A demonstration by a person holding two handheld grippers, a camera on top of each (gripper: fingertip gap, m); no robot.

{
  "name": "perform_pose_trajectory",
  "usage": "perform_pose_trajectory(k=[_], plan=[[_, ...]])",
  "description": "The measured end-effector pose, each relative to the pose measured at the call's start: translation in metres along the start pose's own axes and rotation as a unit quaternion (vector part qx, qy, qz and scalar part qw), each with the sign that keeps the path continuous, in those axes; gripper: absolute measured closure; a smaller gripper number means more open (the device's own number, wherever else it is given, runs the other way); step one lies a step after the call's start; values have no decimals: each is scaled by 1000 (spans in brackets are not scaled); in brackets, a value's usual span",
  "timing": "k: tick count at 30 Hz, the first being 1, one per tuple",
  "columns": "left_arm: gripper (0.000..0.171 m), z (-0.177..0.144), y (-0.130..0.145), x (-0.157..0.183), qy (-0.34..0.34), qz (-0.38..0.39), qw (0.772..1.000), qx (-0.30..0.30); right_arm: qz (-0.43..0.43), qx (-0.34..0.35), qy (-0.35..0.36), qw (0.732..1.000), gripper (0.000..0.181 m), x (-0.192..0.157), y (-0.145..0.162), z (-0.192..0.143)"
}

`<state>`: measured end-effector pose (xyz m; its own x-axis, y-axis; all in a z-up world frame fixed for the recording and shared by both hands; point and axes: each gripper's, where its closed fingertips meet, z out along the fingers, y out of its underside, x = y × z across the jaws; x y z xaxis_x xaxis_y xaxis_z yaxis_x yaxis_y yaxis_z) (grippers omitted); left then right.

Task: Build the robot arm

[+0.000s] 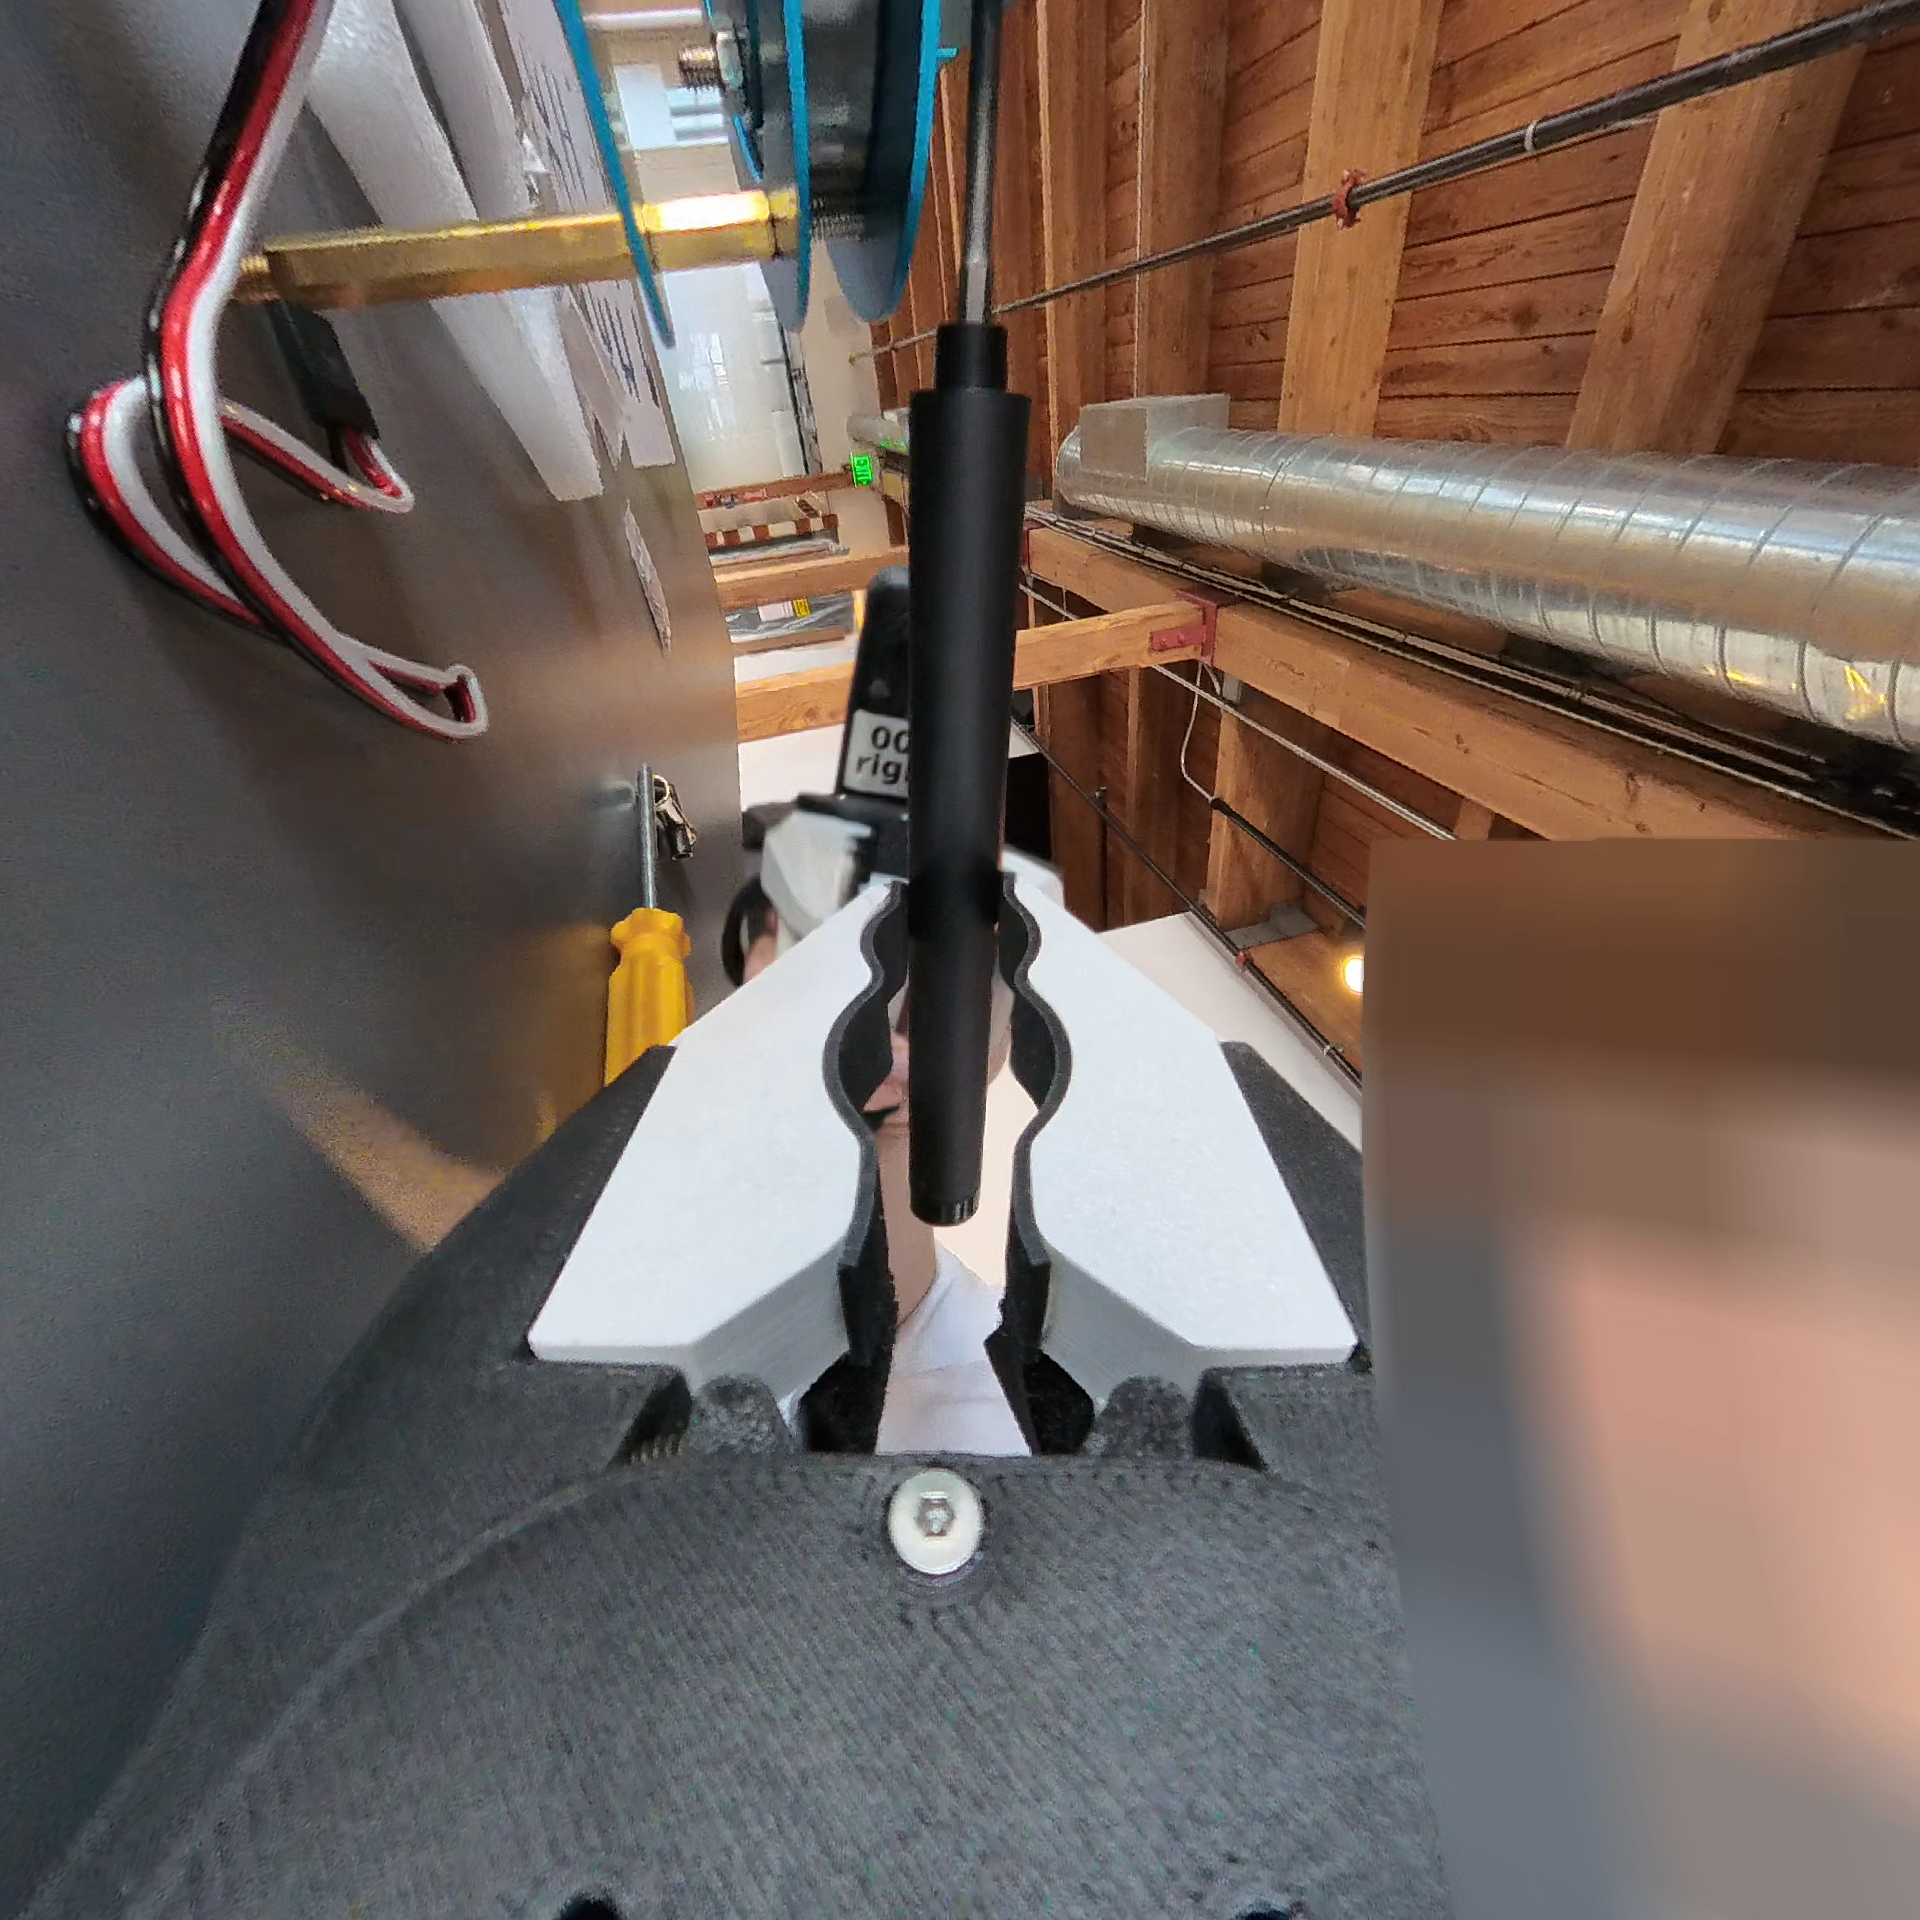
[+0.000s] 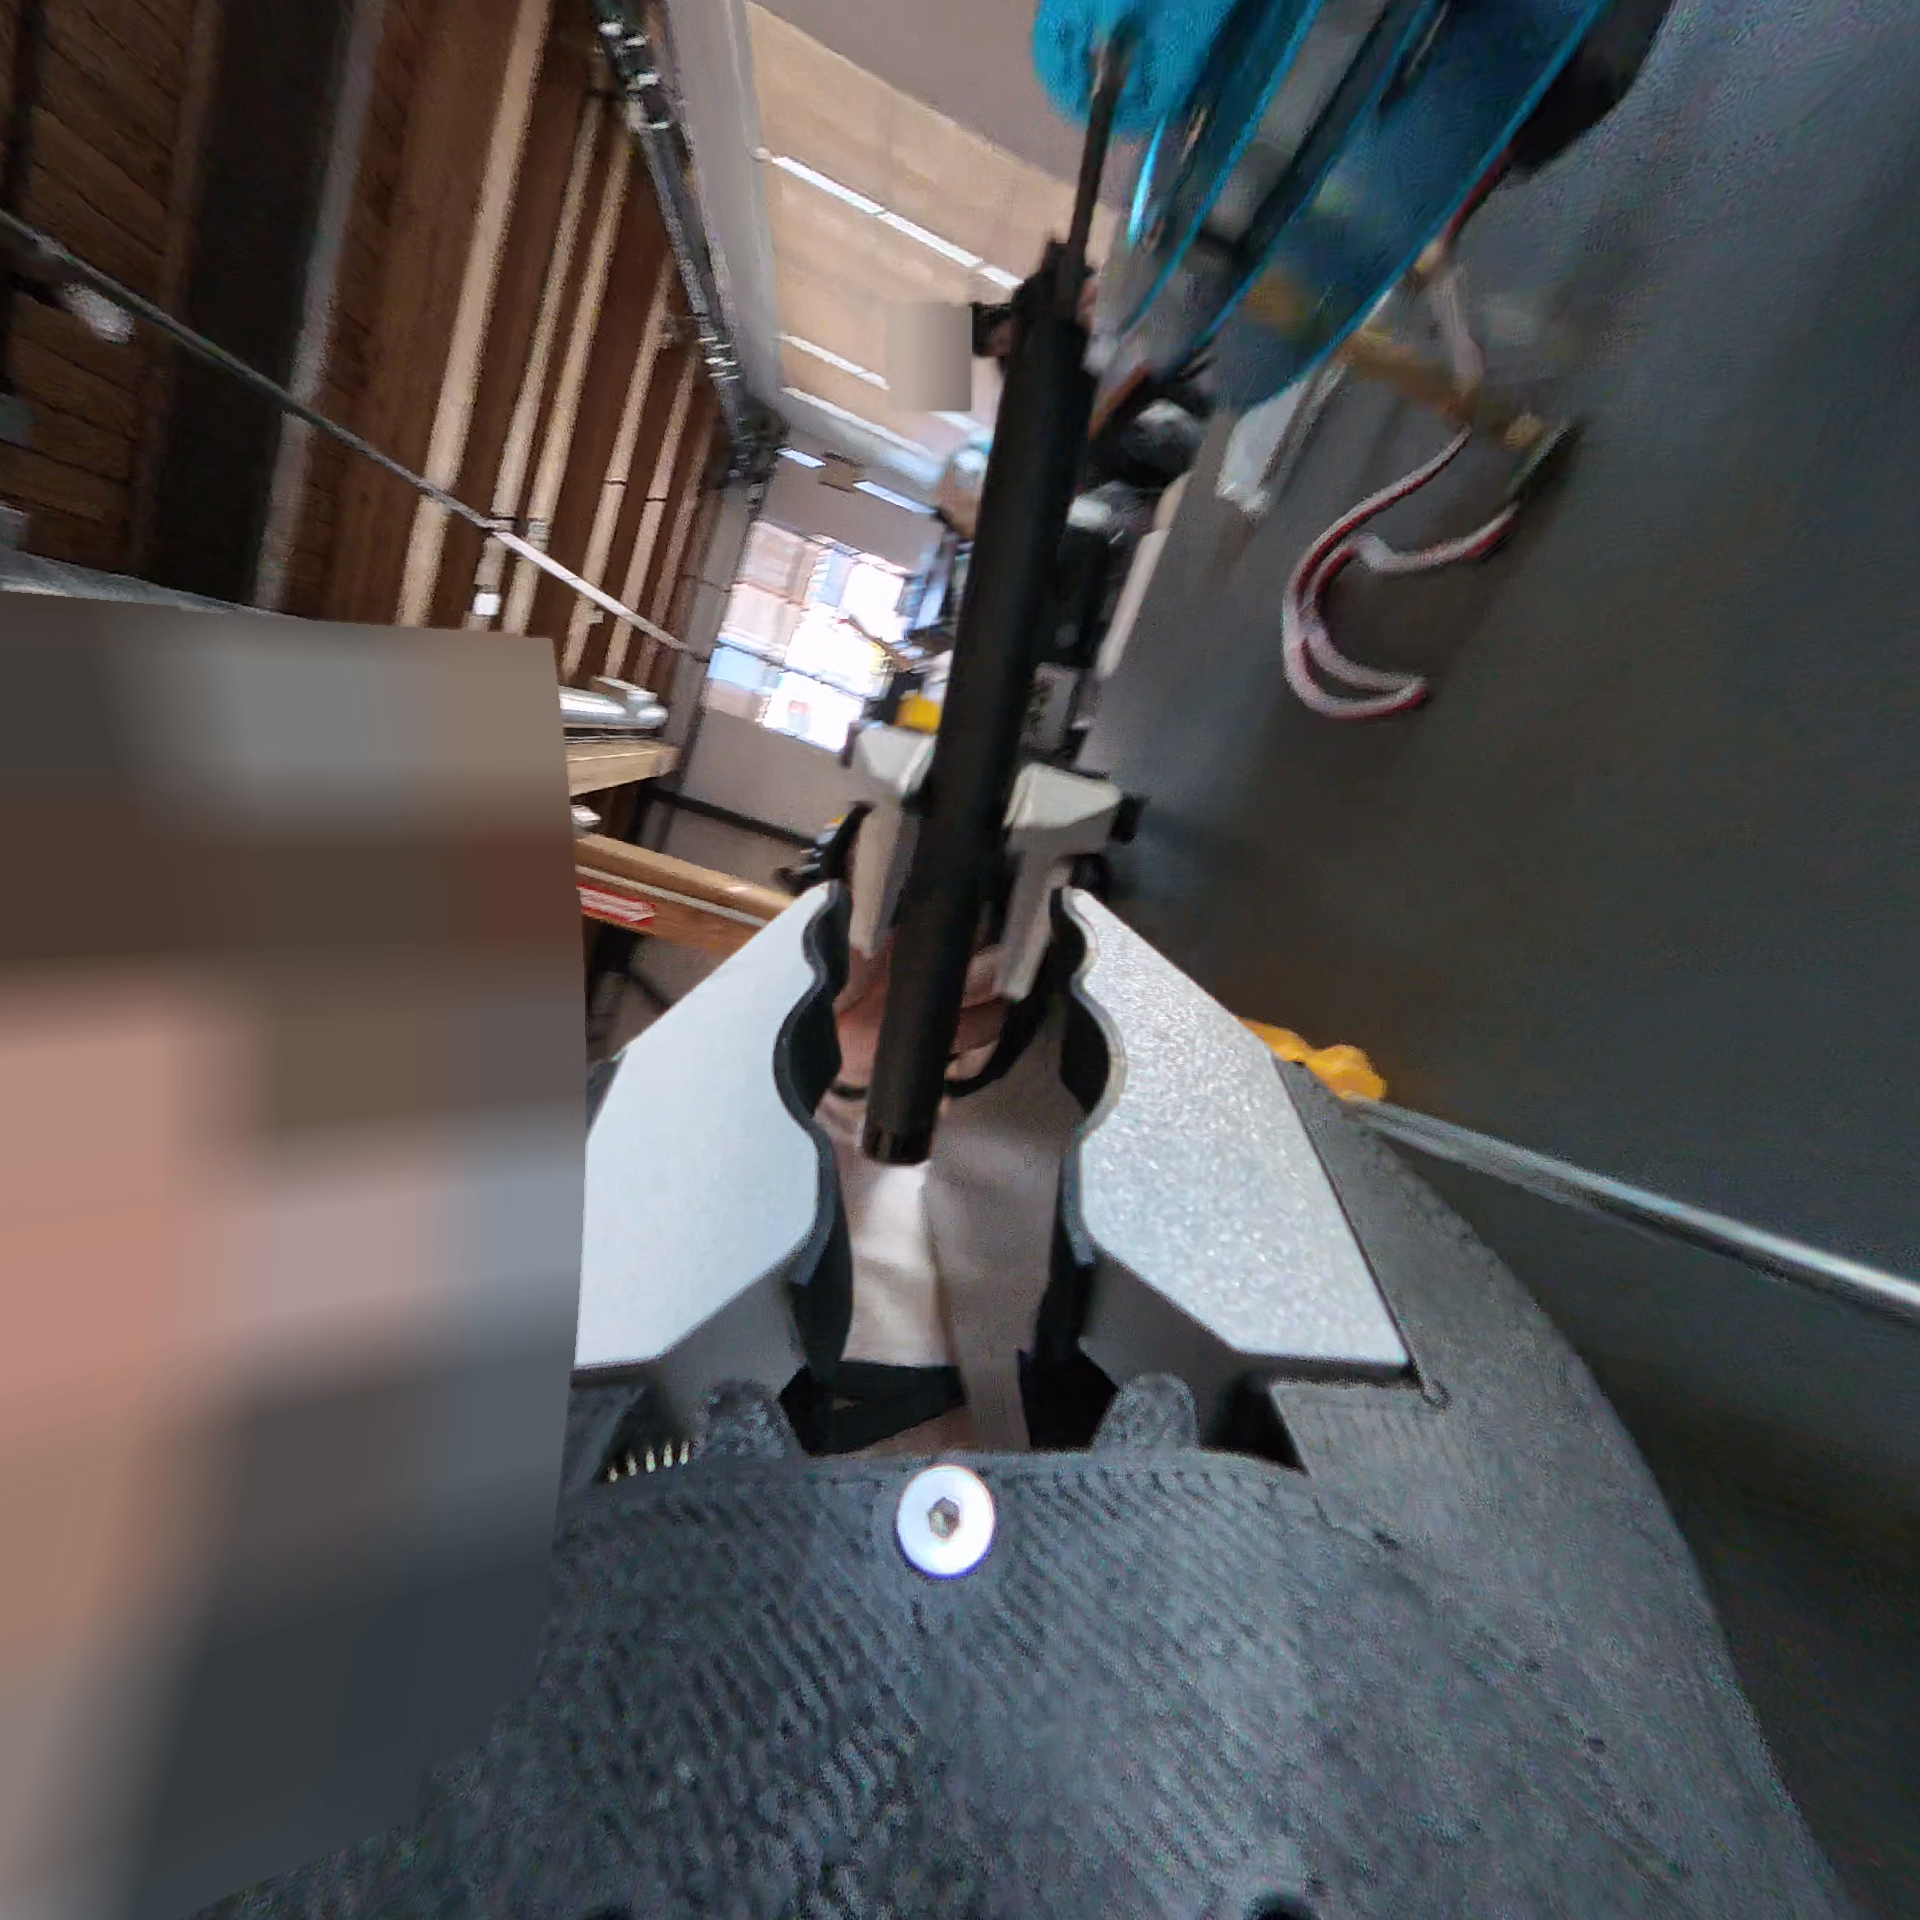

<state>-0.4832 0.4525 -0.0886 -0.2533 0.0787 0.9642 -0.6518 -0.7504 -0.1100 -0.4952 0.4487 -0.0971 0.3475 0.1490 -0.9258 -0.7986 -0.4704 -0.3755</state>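
My left gripper (image 1: 954,894) is shut on the black handle of a screwdriver (image 1: 961,675). Its thin shaft points away into a blue disc assembly (image 1: 873,156) that stands off a grey panel (image 1: 312,987) on a brass post (image 1: 499,255). In the right wrist view the same black handle (image 2: 987,644) runs between the fingers of my right gripper (image 2: 951,914), which stand wider than the handle and do not touch it. The left gripper (image 2: 987,831) shows farther off, clamped on the handle. The right gripper (image 1: 873,748) shows behind the handle in the left wrist view.
Red, white and black wires (image 1: 208,436) loop out of the grey panel. A yellow-handled screwdriver (image 1: 644,997) lies against the panel, and shows as a yellow patch (image 2: 1320,1060) in the right wrist view. Wooden beams and a silver duct (image 1: 1455,540) are behind. A person stands close. My left and right fingertips are right by each other.
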Motion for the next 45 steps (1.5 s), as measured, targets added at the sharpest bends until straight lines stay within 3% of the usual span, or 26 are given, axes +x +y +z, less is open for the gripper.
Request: perform_pose_trajectory(k=[4,7,9,13,26,31,45], plan=[[157,-1,-1,-3,-18,15,1000,6,-66,10,79,995,142,10,-33,2],[157,-1,-1,-5,-32,26,999,12,-75,-28,102,992,141,18,-36,19],[157,-2,-1,-6,-38,29,999,16,-66,-49,93,992,142,19,-31,30],[156,-3,-3,-9,-58,40,997,28,-41,-60,49,996,163,16,-26,39],[155,-4,-5,-10,-45,20,997,63,48,-21,-58,997,166,11,-30,41],[147,-7,-1,-1,-18,14,998,65,71,-13,-91,993,166,6,-30,42],[137,-5,19,6,5,-7,1000,30,95,21,-129,987,166,1,-34,41]])
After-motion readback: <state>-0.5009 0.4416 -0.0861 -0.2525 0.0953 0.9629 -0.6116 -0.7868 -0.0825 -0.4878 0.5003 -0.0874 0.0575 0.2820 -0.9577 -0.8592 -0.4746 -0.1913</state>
